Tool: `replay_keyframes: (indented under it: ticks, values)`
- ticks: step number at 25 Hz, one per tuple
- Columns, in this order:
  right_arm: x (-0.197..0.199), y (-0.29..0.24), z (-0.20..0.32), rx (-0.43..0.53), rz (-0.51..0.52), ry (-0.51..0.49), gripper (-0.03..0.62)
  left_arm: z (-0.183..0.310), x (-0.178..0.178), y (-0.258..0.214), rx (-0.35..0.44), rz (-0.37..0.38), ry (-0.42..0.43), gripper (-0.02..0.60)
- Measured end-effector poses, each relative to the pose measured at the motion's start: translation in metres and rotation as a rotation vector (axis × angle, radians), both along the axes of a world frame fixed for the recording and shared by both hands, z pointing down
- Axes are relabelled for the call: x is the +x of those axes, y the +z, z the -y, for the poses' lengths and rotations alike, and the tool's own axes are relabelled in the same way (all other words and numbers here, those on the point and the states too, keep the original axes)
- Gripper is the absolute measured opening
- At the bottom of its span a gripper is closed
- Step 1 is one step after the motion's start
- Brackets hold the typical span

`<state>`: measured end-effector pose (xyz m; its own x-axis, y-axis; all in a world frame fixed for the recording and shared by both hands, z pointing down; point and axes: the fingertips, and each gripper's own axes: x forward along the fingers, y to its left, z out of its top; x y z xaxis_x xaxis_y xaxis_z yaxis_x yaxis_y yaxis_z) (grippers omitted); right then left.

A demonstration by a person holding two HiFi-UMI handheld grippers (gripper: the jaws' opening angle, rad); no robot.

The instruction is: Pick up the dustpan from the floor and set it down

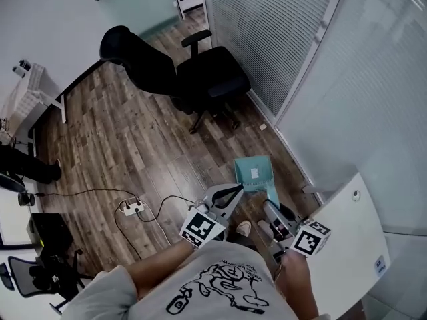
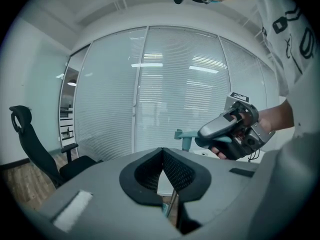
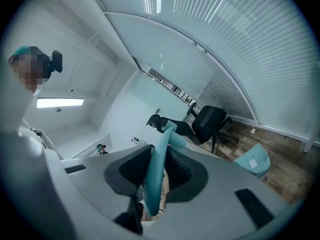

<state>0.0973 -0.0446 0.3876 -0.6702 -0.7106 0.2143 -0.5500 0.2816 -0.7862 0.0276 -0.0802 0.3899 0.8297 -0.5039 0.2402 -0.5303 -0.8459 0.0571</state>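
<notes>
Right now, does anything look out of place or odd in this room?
A power strip and its cables lie loose across the floor, and a small scrap sits by the glass wall. The dustpan hangs from the right tongs.

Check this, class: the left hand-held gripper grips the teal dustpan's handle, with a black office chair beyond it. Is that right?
No. It is the right hand-held gripper that grips the teal dustpan's handle, as the right gripper view shows. The black office chair beyond it is correct.

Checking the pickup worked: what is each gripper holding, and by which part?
The right gripper is shut on the dustpan, gripping its long handle. The left gripper holds nothing.
</notes>
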Motion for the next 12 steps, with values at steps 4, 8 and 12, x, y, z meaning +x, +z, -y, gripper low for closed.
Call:
replay_keyframes:
  ticks: [4, 8, 12]
  values:
    - [0.007, -0.008, -0.002, 0.012, 0.013, 0.004, 0.072, -0.001, 0.004, -0.008, 0.010, -0.007, -0.005, -0.006]
    - [0.010, -0.012, -0.002, 0.018, 0.023, 0.002, 0.072, 0.000, 0.009, -0.010, 0.010, -0.006, -0.005, -0.006]
    - [0.009, -0.007, -0.002, 0.007, 0.023, -0.002, 0.072, 0.001, 0.011, -0.003, 0.004, -0.001, -0.002, -0.006]
